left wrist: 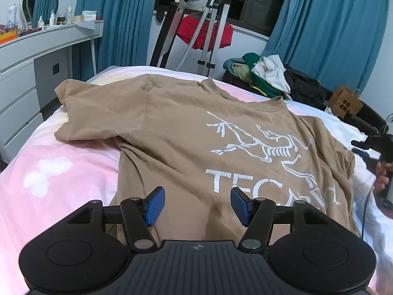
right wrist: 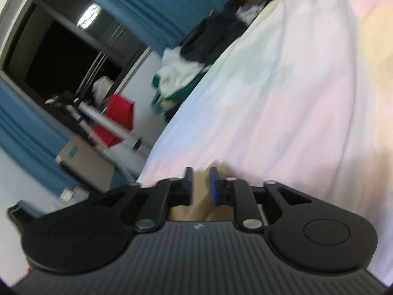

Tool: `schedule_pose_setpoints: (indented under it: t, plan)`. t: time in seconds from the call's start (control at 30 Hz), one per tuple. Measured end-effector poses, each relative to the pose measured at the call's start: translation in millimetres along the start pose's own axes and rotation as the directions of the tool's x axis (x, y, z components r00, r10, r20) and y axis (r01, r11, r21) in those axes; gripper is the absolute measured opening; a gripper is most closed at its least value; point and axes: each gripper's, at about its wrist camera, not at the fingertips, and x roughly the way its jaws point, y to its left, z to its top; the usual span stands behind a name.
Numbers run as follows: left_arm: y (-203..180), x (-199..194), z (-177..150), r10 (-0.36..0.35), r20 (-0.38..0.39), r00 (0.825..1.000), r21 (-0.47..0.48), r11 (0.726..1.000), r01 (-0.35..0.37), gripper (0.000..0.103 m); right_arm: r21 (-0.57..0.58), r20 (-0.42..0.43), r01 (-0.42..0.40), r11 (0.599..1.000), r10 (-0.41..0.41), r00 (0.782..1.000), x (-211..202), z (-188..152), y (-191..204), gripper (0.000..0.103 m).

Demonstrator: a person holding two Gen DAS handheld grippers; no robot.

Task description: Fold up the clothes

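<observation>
**On the bed: one shirt spread flat, one pair of tongs near its side edge**

Across the middle of the bed (left wrist: 49, 162), on its pink blanket, one tan T-shirt (left wrist: 186, 132) lies spread open with its white print up, its collar toward the far edge and its hem toward the near edge. One sleeve is in plain view, lying flat toward the bed's left side; the other side of the shirt is rumpled and its sleeve cannot be made out. No fold shows in the body.

The left tongs (left wrist: 195, 206) hover over the hem area with the jaws wide apart, holding nothing. The right tongs (right wrist: 201, 184) stand with only a narrow gap between the jaws; tan cloth shows in and behind that gap, but the view is blurred, so I cannot tell whether they pinch the shirt or merely sit above it.

Risks, as I judge them: a shallow pinch on one layer could slip and let the edge drop crooked; pulling one side alone could drag the whole shirt over the soft blanket and bunch it; the rumpled right side could fold in creased.

Count: one shirt on the bed, two pairs of tongs, one heap of other clothes (left wrist: 265, 73) beyond the far right corner.
</observation>
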Motion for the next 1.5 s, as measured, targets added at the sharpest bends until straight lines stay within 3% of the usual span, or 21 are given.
schedule_pose_setpoints:
  t: [0.1, 0.33, 0.37, 0.4, 0.47, 0.5, 0.63, 0.77, 0.9, 1.0, 1.1, 1.3, 1.4, 1.5]
  plan:
    - [5.4, -4.5, 1.7, -0.007, 0.002, 1.000, -0.031, 0.999, 0.007, 0.062, 0.030, -0.010, -0.011, 0.999, 0.011, 1.000, -21.6, -7.9, -3.6, 0.064]
    - [13.9, -11.4, 3.4, -0.005, 0.008, 1.000, -0.067, 0.998, 0.006, 0.062, -0.066, -0.107, 0.037, 0.997, -0.043, 0.993, -26.3, -35.9, 0.8, 0.064]
    - [14.5, -11.1, 3.3, -0.003, 0.008, 1.000, -0.068, 0.998, 0.003, 0.062, -0.091, -0.112, 0.047, 0.995, -0.057, 0.992, -22.8, -40.6, 2.9, 0.062]
    - [14.5, -10.3, 3.0, -0.001, 0.006, 1.000, -0.069, 0.998, 0.001, 0.062, -0.116, -0.117, 0.056, 0.992, -0.070, 0.991, -19.3, -45.3, 5.0, 0.053]
    - [14.0, -8.8, 2.3, 0.003, 0.002, 1.000, -0.067, 0.998, -0.002, 0.062, -0.167, -0.127, 0.075, 0.983, -0.097, 0.987, -12.4, -54.8, 9.1, 0.029]
    - [13.6, -8.3, 2.0, 0.003, 0.001, 1.000, -0.065, 0.998, -0.003, 0.062, -0.192, -0.130, 0.085, 0.978, -0.111, 0.985, -8.9, -59.5, 11.2, 0.012]
    - [12.7, -7.4, 2.1, 0.000, -0.002, 1.000, -0.059, 0.998, -0.001, 0.062, -0.223, -0.011, 0.135, 0.965, -0.141, 0.990, -24.9, -50.8, 17.9, 0.009]
    - [14.7, -6.2, 3.2, -0.002, -0.011, 1.000, -0.069, 0.998, 0.002, 0.062, -0.259, 0.120, 0.216, 0.941, -0.191, 0.974, -43.2, -29.7, 19.8, 0.008]
    - [14.2, -5.4, 3.1, 0.005, -0.018, 1.000, -0.075, 0.997, -0.006, 0.062, -0.259, 0.102, 0.265, 0.929, -0.247, 0.964, -37.9, -26.1, 0.3, 0.009]
    - [12.8, -5.4, 2.6, 0.009, -0.018, 1.000, -0.068, 0.998, -0.010, 0.062, -0.142, 0.034, 0.240, 0.960, -0.238, 0.971, -36.5, -24.6, -13.8, 0.011]
    - [12.7, -5.7, 2.0, 0.006, -0.021, 1.000, -0.068, 0.998, -0.007, 0.062, -0.058, 0.027, 0.215, 0.975, -0.214, 0.977, -48.9, -23.1, -14.0, 0.016]
    - [13.7, -6.4, 2.2, 0.003, -0.023, 1.000, -0.076, 0.997, -0.004, 0.062, 0.112, 0.075, 0.129, 0.985, -0.138, 0.988, -81.6, -26.8, -0.3, 0.054]
    - [14.4, -6.3, 1.7, 0.002, -0.028, 1.000, -0.081, 0.997, -0.004, 0.062, 0.156, 0.025, 0.059, 0.986, -0.064, 0.998, -79.4, -34.8, 7.7, 0.066]
    - [15.2, -5.6, 1.5, 0.002, -0.032, 0.999, -0.085, 0.996, -0.004, 0.063, 0.183, -0.089, 0.055, 0.982, -0.039, 0.995, -56.9, -47.9, 5.2, 0.067]
